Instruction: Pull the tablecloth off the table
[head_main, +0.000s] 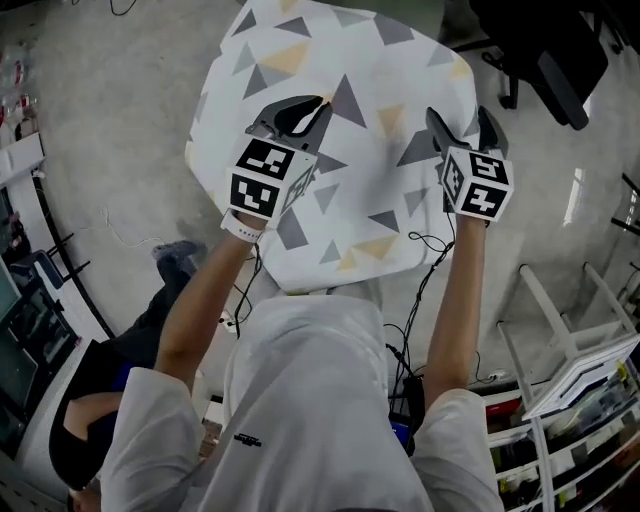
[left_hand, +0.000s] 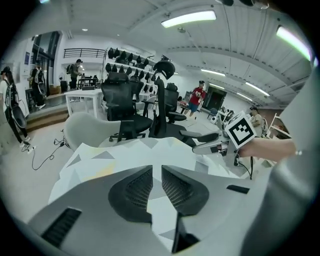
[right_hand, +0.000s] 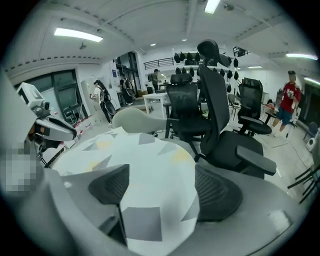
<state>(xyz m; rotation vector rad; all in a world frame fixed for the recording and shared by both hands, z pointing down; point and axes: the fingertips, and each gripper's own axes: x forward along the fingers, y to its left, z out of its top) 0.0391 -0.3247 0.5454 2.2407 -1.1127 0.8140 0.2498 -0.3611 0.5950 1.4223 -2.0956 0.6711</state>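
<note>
Tablecloth in place on the table; both grippers over its near half.

The white tablecloth with grey and yellow triangles (head_main: 300, 50) (left_hand: 100, 160) (right_hand: 150, 165) covers the whole top, and its edges hang over all round. The table beneath is hidden. A black mesh office chair (right_hand: 220, 125) stands just beyond the far edge. The left gripper (head_main: 318, 103) (left_hand: 157, 169) is above the near-left part of the cloth. Its jaws are all but closed, with only a thin slit between the pads and no fold seen pinched. The right gripper (head_main: 460, 118) (right_hand: 160, 172) is near the right edge, jaws spread wide. The cloth lies between the pads, and neither pad presses on it.
</note>
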